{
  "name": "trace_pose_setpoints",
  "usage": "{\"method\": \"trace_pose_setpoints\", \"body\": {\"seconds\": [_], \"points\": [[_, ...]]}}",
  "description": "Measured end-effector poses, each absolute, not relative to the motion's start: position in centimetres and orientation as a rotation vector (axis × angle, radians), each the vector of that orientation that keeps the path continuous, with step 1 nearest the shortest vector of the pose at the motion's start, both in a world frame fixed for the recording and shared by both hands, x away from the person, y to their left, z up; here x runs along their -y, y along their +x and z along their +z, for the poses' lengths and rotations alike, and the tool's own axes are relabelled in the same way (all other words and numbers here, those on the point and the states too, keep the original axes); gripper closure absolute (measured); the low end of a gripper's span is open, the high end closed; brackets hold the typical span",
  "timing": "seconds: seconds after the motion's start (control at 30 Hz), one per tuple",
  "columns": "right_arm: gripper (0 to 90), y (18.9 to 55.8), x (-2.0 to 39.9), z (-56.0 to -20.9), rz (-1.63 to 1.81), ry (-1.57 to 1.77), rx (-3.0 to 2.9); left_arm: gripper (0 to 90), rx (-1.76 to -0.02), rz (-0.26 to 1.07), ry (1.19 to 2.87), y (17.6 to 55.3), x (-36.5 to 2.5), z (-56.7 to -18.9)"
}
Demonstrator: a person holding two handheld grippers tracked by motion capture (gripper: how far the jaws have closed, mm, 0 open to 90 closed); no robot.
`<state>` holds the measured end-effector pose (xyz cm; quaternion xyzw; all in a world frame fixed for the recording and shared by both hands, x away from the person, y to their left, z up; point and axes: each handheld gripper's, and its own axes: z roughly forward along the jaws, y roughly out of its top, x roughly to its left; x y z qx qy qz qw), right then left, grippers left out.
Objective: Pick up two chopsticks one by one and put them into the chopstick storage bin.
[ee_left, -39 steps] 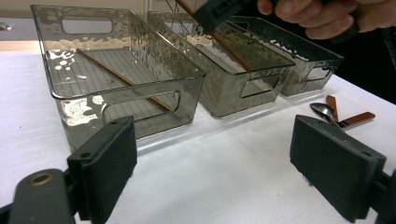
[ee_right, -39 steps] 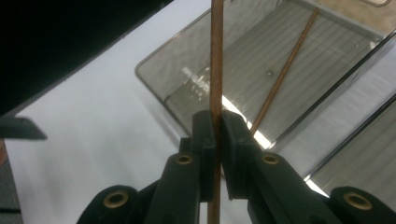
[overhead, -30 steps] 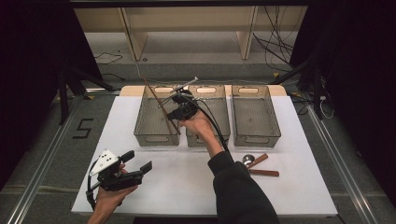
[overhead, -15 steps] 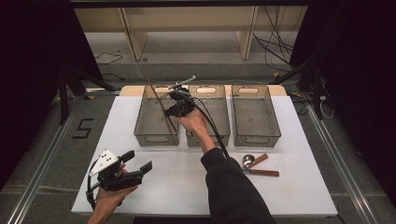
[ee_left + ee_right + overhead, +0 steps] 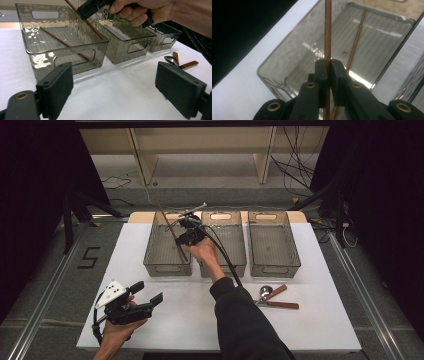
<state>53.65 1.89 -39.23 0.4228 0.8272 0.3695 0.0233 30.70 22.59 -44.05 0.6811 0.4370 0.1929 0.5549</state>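
Note:
My right gripper [image 5: 186, 231] hangs over the left grey bin [image 5: 167, 268], shut on a thin brown chopstick [image 5: 172, 232] that slants down into it. In the right gripper view the jaws pinch that chopstick [image 5: 328, 30] above the bin [image 5: 287, 62], and a second chopstick [image 5: 357, 42] lies on the bin floor. My left gripper [image 5: 147, 292] rests low at the table's front left, open with nothing between its pads. Its own view looks between the open jaws at the bin [image 5: 62, 58], the lying chopstick [image 5: 62, 43] and the held chopstick [image 5: 93, 28] under the right gripper [image 5: 95, 7].
Two more grey bins, the middle bin [image 5: 225, 265] and the right bin [image 5: 275, 267], stand in a row on the white table [image 5: 320, 320]. A spoon [image 5: 265, 291] and a wooden-handled utensil [image 5: 282, 304] lie at the front right.
The right hand has shifted a little left and down over the left bin, still gripping the chopstick. The left gripper has stayed put.

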Motion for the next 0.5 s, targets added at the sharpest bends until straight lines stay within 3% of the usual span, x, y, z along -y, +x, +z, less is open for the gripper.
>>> {"method": "trace_pose_setpoints", "body": {"seconds": [0.5], "points": [[84.0,53.6,-2.6,-40.3,1.086,1.365,-2.563,14.1,-1.031,0.456,1.61,30.7,-22.6,-44.1]]}}
